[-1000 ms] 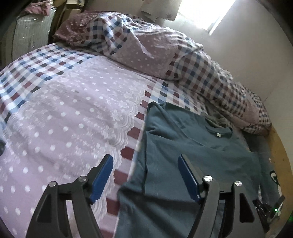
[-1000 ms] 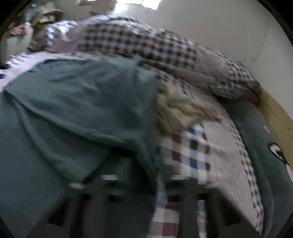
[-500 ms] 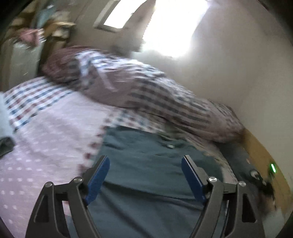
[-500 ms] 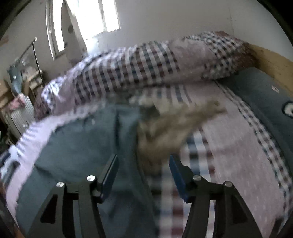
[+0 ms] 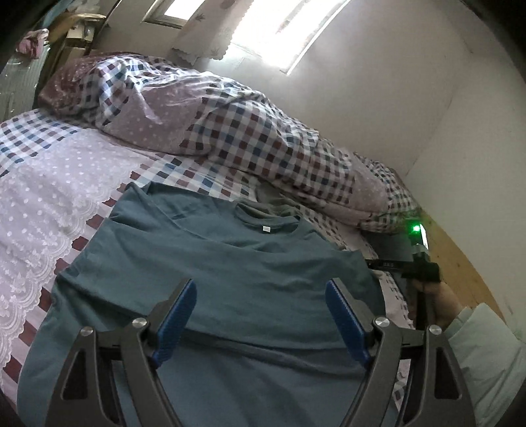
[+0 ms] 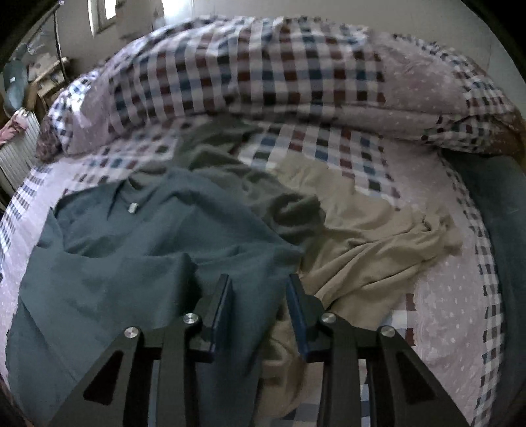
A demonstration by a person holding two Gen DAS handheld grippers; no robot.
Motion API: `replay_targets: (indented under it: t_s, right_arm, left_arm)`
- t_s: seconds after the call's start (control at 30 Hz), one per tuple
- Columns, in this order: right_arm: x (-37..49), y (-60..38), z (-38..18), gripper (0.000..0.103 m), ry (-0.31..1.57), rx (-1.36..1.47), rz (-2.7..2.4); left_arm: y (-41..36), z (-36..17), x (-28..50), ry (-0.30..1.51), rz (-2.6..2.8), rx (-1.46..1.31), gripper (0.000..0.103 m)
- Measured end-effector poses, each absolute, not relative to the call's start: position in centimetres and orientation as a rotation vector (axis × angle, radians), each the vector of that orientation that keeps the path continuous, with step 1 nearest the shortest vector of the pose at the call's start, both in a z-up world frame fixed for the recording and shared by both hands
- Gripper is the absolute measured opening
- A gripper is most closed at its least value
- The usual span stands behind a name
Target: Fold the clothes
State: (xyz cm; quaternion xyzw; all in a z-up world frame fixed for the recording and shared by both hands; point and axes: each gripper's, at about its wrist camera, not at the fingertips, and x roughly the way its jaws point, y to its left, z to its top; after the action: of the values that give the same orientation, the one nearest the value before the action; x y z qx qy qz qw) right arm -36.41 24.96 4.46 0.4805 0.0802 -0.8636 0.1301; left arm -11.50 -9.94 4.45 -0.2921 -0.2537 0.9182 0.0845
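Teal cotton T-shirt [image 5: 236, 279] lies flat on bed, pre-fold: left gripper [image 5: 261, 317] spread wide, empty; right gripper [image 6: 259, 307] closing, shirt's right edge between jaws, prob. grabs it next to fold inward.

Matt teal cloth T-shirt [image 5: 230, 279], lace-trimmed dotted bedsheet [image 5: 42, 203], matt black plastic left claw [image 5: 261, 315]

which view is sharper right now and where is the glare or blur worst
Left wrist view: sharper, the teal shirt and its neck label crisp, but the window is blown out white and a green light flares at the right. Right wrist view: dimmer, smeared by motion across the checked duvet, with the beige garment soft. Both bend straight lines near the edges.
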Motion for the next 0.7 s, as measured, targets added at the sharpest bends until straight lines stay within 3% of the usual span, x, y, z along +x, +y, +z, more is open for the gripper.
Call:
replay_targets:
  t_s: [0.1,0.23,0.4,0.7]
  right_arm:
    - [-36.5,24.4,3.8,0.005,0.298,1.389,-2.501]
    - [-36.2,24.8,4.6,0.003,0.280,1.349,-2.535]
    - [-36.3,27.7,6.6,0.003,0.125,1.300,-2.593]
    - [-37.7,34.5,5.2,0.004,-0.046,1.438,-2.771]
  left_arm:
    - [-10.2,3.9,-11.6,-0.766,2.745,-0.884,0.084]
    - [-10.7,3.5,-11.6,-0.792,2.751,-0.898,0.084]
    - [-10.8,3.4,-11.4,-0.786,2.750,-0.897,0.084]
    - [-10.7,3.7,-11.3,-0.765,2.746,-0.881,0.084]
